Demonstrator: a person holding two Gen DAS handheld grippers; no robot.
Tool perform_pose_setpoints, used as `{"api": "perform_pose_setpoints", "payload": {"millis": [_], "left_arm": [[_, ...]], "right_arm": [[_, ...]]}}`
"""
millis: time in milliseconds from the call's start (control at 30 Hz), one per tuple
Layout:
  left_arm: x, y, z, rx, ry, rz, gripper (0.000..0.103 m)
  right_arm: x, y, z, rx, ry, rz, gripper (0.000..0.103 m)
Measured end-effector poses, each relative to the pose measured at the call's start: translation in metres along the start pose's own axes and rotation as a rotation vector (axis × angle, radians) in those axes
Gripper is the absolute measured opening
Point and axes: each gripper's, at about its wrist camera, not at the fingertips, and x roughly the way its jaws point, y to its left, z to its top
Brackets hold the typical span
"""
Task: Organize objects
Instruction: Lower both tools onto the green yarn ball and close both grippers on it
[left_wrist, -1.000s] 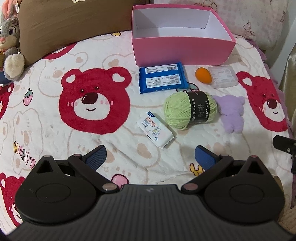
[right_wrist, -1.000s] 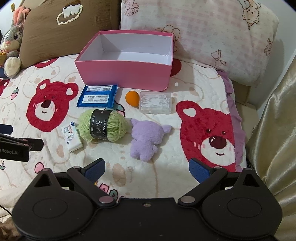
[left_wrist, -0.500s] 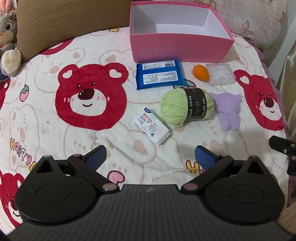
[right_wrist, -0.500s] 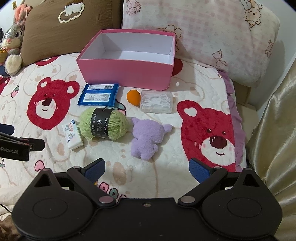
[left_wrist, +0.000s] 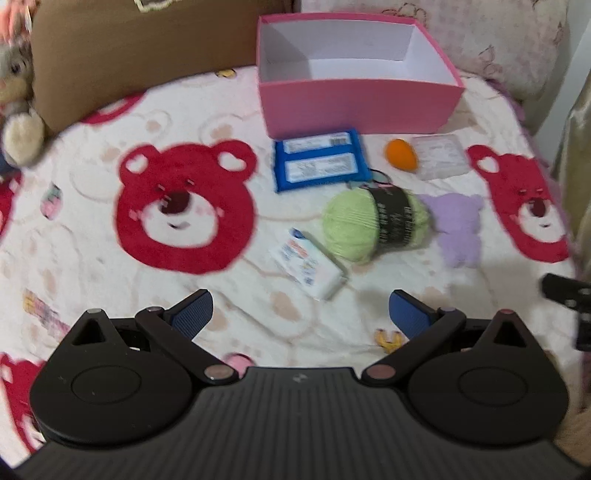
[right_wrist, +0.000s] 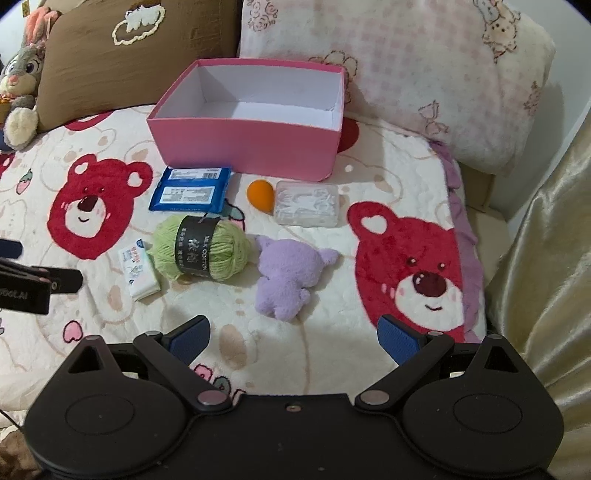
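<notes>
Left claw (left_wrist: 300, 312) wide, empty; tissue pack (left_wrist: 308, 263) just ahead, long axis diagonal. Right claw (right_wrist: 291, 338) wide, empty, nearer purple plush (right_wrist: 290, 277).

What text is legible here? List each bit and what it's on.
"MLK COTTON": black band on the yarn.
"...OOL.AI", cut off by the frame edge: left gripper.
Blue pack: labels and barcode too small to read.
White pack: print too small to read.
</notes>
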Motion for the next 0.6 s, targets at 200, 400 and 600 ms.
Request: {"api": "perform_pose_setpoints", "payload": {"millis": [200, 400, 600], "left_arm": [[-0.005, 0.008, 0.019, -0.021, -0.039, -0.053, 0.103], [0.001, 0.011, 0.036, 0.024, -0.097, -0.019, 0.103], [0.025, 0.013, 0.049, -0.07, -0.113, -0.169, 0.103]], "right_arm": [[-0.015, 0.009, 0.012, -0.103, -0.051, 0.075, 0.099], [-0.021, 0.018, 0.011, -0.243, -0.157, 0.145, 0.099], [0.004, 0.015, 0.013, -0.269, -0.305, 0.313, 0.099]]}}
